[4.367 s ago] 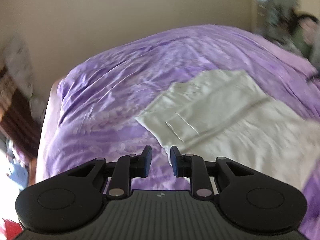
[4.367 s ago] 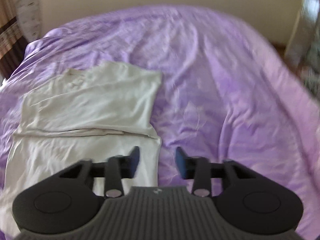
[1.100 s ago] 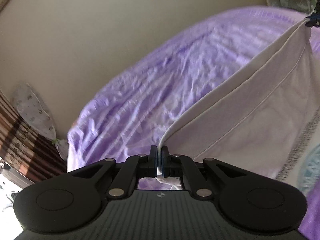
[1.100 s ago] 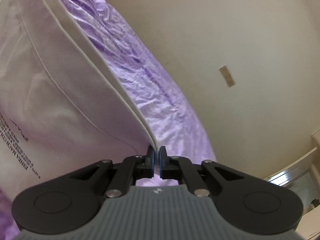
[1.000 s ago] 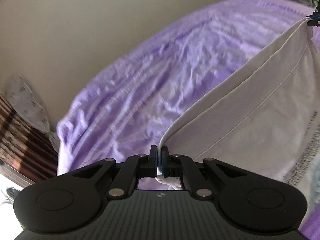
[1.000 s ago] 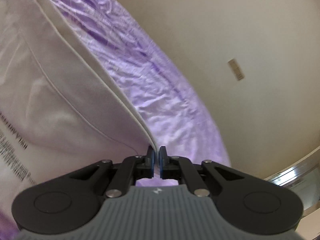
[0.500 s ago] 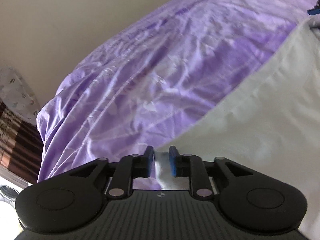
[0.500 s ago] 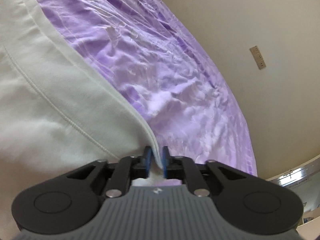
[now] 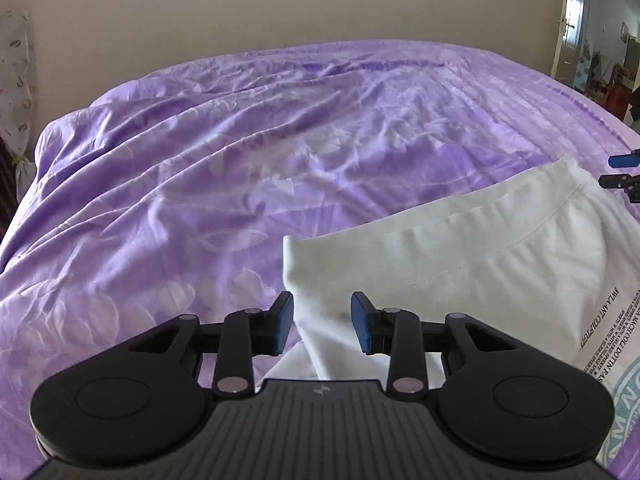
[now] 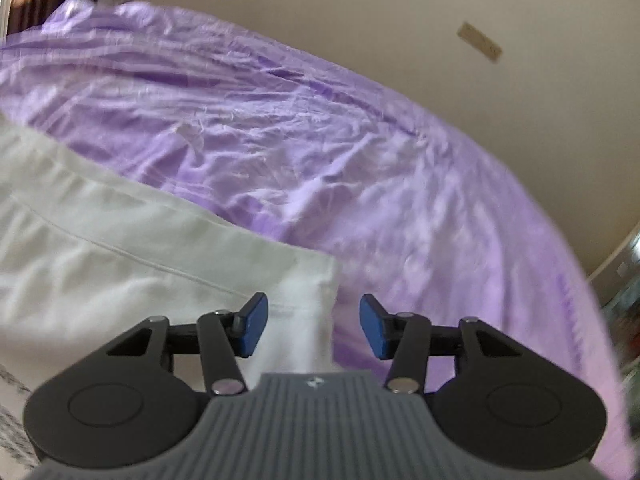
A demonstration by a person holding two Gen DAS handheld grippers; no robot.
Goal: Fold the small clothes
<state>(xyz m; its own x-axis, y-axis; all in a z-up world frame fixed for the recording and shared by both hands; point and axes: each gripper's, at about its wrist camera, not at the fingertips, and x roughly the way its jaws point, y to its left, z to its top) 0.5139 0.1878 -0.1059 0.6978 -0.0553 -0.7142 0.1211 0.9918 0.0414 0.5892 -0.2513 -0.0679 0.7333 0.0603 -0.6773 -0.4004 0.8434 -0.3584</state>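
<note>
- Your left gripper point(image 9: 322, 322) has just been opening; its blue pads point(image 9: 285, 320) now stand apart, with the white garment point(image 9: 460, 280) corner lying loose between them, no longer pinched as it was a second ago.
- Your right gripper point(image 10: 314, 326) has likewise just been opening; the garment's other corner sits between the jaws, nearer the left pad, with no grip on it.
- The garment, which hung taut between both grippers a second ago, now lies on the purple bedspread point(image 9: 240, 168), its hemmed edge running straight from one corner to the other.
- That reads as one fold laid down and released; printed lettering faces up, so judge whether a further fold is needed.
- Beyond, the bedspread runs bare and rumpled to its far edge at the wall point(image 9: 240, 8).
</note>
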